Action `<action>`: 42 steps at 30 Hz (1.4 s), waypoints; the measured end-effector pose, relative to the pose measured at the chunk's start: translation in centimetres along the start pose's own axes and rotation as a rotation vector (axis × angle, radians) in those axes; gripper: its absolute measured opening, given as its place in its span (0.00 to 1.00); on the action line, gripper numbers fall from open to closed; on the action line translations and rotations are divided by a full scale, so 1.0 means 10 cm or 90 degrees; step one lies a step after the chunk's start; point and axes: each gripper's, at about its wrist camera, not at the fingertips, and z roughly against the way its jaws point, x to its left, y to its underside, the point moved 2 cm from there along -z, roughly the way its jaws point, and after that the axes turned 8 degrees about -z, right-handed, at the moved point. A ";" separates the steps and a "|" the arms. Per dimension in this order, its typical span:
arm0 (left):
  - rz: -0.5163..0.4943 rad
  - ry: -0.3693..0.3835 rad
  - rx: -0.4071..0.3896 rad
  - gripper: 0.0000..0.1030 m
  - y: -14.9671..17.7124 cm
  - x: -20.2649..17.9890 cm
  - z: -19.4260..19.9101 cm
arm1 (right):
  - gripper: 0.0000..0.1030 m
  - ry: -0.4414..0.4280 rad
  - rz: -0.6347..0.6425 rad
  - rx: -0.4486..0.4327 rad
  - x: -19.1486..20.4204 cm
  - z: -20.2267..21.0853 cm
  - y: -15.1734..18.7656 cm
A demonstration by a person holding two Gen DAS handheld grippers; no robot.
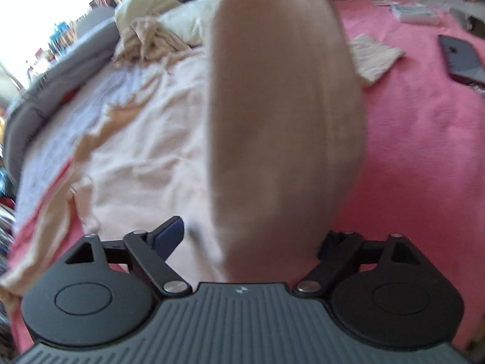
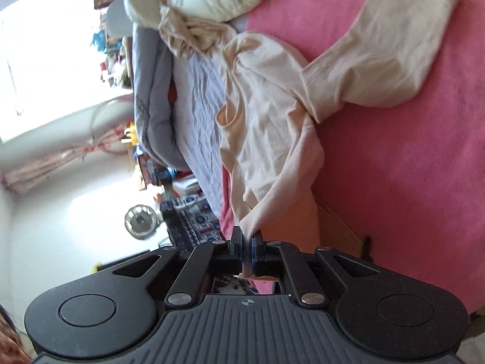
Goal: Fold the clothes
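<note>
1. Now the right gripper is clamped on the shirt hem at 6 o'clock, lifting an edge to fold.
2. Left gripper jaws stand apart; a sleeve hangs loose between them.
3. Shirt lies on the pink blanket.

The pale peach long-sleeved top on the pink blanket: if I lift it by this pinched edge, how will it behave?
The pale peach long-sleeved top will probably drape limply: it creases and bunches toward the right tongs. It looks thin and likely light. Its sleeve lies loose, so it may trail.
</note>
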 end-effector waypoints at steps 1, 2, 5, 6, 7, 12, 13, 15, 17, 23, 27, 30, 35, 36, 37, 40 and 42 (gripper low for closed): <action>-0.008 -0.018 -0.007 0.60 -0.02 0.09 0.02 | 0.06 0.010 0.006 -0.007 0.00 0.01 -0.02; -0.012 -0.035 -0.016 0.47 -0.04 0.19 0.04 | 0.06 0.022 0.015 -0.013 0.01 0.02 -0.04; 0.050 -0.060 -0.071 0.22 -0.17 0.78 0.31 | 0.06 0.054 0.100 -0.023 0.14 0.04 0.00; 0.074 -0.064 -0.093 0.22 -0.22 0.99 0.46 | 0.06 0.049 0.123 -0.019 0.19 0.04 0.03; 0.090 -0.061 -0.119 0.22 -0.28 1.17 0.63 | 0.06 0.025 0.122 -0.009 0.20 0.05 0.04; 0.094 0.030 -0.144 0.55 -0.21 1.38 1.06 | 0.06 0.077 0.129 -0.013 0.00 0.12 0.04; 0.070 0.042 -0.093 0.63 -0.10 1.22 0.96 | 0.06 0.167 0.185 -0.030 -0.06 0.09 0.03; 0.024 0.066 0.009 0.64 0.14 0.91 0.76 | 0.06 0.352 0.337 -0.051 -0.18 -0.04 0.09; -0.028 0.082 0.095 0.65 0.39 0.57 0.57 | 0.07 0.486 0.474 -0.052 -0.29 -0.17 0.20; -0.071 0.038 0.192 0.69 0.86 0.20 0.31 | 0.11 0.672 0.845 -0.020 -0.57 -0.43 0.70; 0.007 0.016 0.179 0.71 0.81 0.43 0.20 | 0.49 0.644 1.006 -0.016 -0.62 -0.46 1.00; 0.043 0.002 0.146 0.71 0.67 0.68 0.19 | 0.68 0.613 1.197 0.009 -0.75 -0.58 1.30; 0.117 -0.030 0.081 0.71 0.38 1.26 0.20 | 0.68 0.585 1.369 0.024 -1.00 -1.01 1.43; 0.124 -0.039 0.073 0.71 0.34 1.36 0.18 | 0.68 0.594 1.407 0.009 -1.05 -1.09 1.42; 0.123 -0.050 0.071 0.71 0.32 1.45 0.15 | 0.68 0.605 1.441 -0.001 -1.09 -1.16 1.41; 0.101 -0.074 0.077 0.71 0.30 1.55 0.09 | 0.68 0.625 1.483 -0.039 -1.12 -1.23 1.36; 0.075 -0.055 0.073 0.71 0.34 1.49 0.14 | 0.68 0.649 1.449 -0.077 -1.03 -1.20 1.26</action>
